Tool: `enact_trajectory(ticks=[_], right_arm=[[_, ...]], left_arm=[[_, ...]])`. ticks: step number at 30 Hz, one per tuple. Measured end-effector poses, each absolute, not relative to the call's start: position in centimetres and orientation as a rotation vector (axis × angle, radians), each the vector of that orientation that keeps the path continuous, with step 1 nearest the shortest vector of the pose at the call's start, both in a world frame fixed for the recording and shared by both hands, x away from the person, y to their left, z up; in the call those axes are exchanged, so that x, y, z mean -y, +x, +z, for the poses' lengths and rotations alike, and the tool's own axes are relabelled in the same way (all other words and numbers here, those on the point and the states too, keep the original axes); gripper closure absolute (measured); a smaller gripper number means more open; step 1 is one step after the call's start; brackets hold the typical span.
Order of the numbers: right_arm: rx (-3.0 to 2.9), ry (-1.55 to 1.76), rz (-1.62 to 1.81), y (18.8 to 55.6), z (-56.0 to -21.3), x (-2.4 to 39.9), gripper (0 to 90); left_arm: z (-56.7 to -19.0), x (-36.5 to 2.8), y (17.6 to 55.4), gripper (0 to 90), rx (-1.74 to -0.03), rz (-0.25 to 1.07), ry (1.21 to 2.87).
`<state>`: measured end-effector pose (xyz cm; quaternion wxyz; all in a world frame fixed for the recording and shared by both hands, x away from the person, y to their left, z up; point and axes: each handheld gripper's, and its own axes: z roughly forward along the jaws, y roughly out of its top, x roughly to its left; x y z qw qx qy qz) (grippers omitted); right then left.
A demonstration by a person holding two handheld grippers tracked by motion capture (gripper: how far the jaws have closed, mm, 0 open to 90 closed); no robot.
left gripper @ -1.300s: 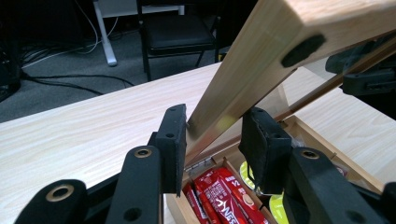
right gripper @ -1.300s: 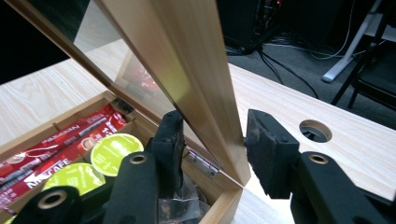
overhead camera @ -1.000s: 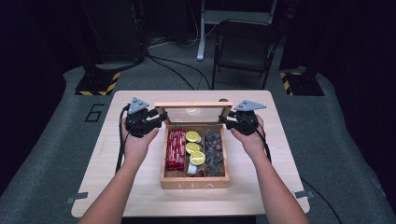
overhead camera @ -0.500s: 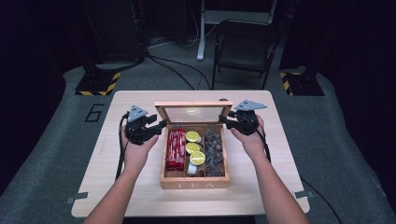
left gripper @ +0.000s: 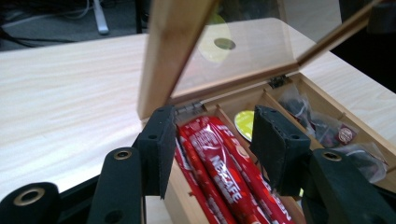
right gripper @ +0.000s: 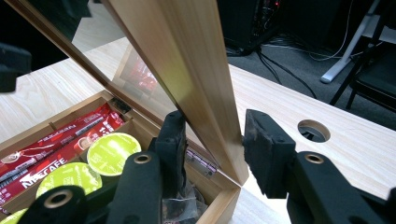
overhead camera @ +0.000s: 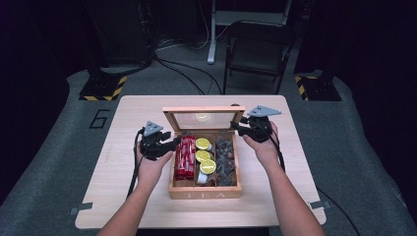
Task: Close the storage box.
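From above, a wooden tea box (overhead camera: 205, 189) sits in the middle of the table (overhead camera: 123, 196), its glass lid (overhead camera: 203, 118) standing up. The left gripper (overhead camera: 169, 145) is at the box's left wall, the right gripper (overhead camera: 239, 128) at the lid's right edge.

In the left gripper view, the jaws have just been opening. They stand apart over the box's left wall (left gripper: 175, 196) and the red coffee sticks (left gripper: 224, 163), pressing nothing.

In the right gripper view, the lid's wooden frame (right gripper: 196, 84) stands between the jaws. I cannot tell if they squeeze it. Green pods (right gripper: 112, 151) lie inside.

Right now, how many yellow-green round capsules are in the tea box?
3, in a row down the middle compartment: far, middle, near. More may be hidden beneath.
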<state>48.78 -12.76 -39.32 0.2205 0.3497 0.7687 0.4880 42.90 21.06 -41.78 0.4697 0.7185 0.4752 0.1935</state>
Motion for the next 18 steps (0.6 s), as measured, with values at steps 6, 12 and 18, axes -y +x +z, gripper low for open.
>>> enact_trajectory(ticks=[6, 12, 18], right_arm=[[-2.125, 0.967, 1.351, 48.8, -39.3, 12.8, 59.1], [-2.122, 0.972, 1.357, 48.8, -39.3, 12.8, 59.0], [-2.12, 0.985, 1.367, 48.8, -39.4, 12.8, 58.9]], left_arm=[[-42.7, -20.2, 42.7, 52.1, -1.175, 0.466, 1.762], [-44.6, -19.4, 42.4, 54.8, -1.213, 0.438, 1.787], [-45.7, -19.1, 42.2, 56.4, -1.233, 0.418, 1.798]])
